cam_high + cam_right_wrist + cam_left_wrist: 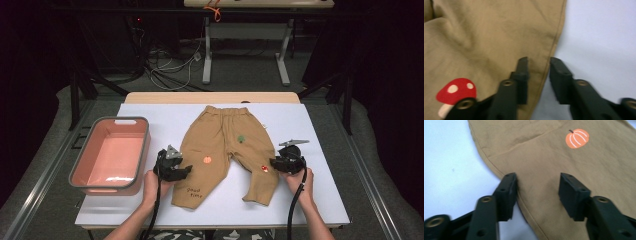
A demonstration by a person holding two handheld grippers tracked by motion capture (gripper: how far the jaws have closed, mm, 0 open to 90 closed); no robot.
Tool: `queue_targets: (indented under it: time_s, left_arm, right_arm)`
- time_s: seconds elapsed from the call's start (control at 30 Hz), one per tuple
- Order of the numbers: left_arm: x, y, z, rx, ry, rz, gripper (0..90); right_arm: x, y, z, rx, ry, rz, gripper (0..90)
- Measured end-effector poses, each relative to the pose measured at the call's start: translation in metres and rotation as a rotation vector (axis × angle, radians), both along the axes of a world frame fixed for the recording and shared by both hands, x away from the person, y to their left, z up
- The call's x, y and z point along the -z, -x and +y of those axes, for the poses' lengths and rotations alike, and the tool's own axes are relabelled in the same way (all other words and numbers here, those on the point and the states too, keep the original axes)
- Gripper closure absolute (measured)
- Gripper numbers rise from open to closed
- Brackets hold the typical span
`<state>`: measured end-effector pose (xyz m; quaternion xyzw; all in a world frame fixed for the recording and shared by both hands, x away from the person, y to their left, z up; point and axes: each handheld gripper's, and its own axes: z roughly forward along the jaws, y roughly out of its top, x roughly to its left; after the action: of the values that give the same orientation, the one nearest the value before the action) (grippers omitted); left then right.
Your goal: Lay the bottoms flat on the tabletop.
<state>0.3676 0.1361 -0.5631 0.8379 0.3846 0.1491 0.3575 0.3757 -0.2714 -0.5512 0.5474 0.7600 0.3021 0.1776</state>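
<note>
Trousers (225, 150) flat, both tools straddling edges

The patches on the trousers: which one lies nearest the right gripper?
The red mushroom patch, just beside the right gripper at the leg's outer seam. The orange pumpkin sits by the left gripper; the green patch lies higher.

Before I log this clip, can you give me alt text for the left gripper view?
The left gripper is open, its two black fingers straddling the outer edge seam of tan trousers lying flat on a white table. An orange pumpkin print sits on the fabric beyond the fingers.
</note>
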Motion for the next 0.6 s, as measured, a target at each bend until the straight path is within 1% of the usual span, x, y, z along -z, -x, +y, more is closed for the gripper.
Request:
queue_targets:
  time_s: [0.07, 0.1, 0.17, 0.27, 0.3, 0.4, 0.43, 0.5, 0.53, 0.57, 0.6]
  left_arm:
    - [0.001, 0.001, 0.001, 0.006, 0.008, -0.004, 60.7]
    - [0.001, 0.001, 0.001, 0.012, 0.011, -0.005, 65.3]
    - [0.001, 0.002, 0.001, 0.007, 0.026, 0.002, 72.3]
    - [0.002, 0.002, 0.002, 0.02, 0.037, 0.002, 82.5]
    - [0.002, 0.002, 0.001, 0.018, 0.042, 0.003, 84.9]
    - [0.002, 0.003, 0.002, 0.007, 0.046, -0.002, 87.2]
    - [0.002, 0.002, 0.002, 0.009, 0.038, -0.009, 87.4]
    - [0.001, 0.002, 0.003, 0.005, 0.039, -0.011, 87.4]
    - [0.001, 0.002, 0.004, 0.004, 0.034, -0.014, 87.4]
    - [0.001, 0.002, 0.005, 0.003, 0.036, -0.013, 87.3]
    - [0.001, 0.001, 0.006, 0.005, 0.033, -0.014, 87.2]
  right_arm:
    - [0.001, 0.001, 0.002, -0.005, -0.025, 0.006, 85.3]
    - [0.001, 0.0, 0.002, -0.016, -0.029, 0.007, 86.9]
    - [0.001, 0.0, 0.002, -0.023, -0.024, 0.003, 88.4]
    - [0.0, 0.0, 0.002, -0.015, -0.031, 0.002, 89.1]
    - [0.0, 0.0, 0.002, -0.012, -0.012, -0.007, 89.1]
    - [-0.005, -0.002, -0.001, 0.007, 0.03, -0.042, 89.1]
    - [-0.006, -0.003, -0.003, 0.02, 0.039, -0.052, 89.1]
    - [-0.008, -0.007, -0.006, 0.036, 0.076, -0.079, 89.0]
    - [-0.007, -0.008, -0.007, 0.038, 0.093, -0.079, 88.6]
    - [-0.004, -0.01, -0.006, 0.04, 0.096, -0.062, 87.8]
    - [-0.001, -0.011, -0.005, 0.037, 0.104, -0.056, 86.9]
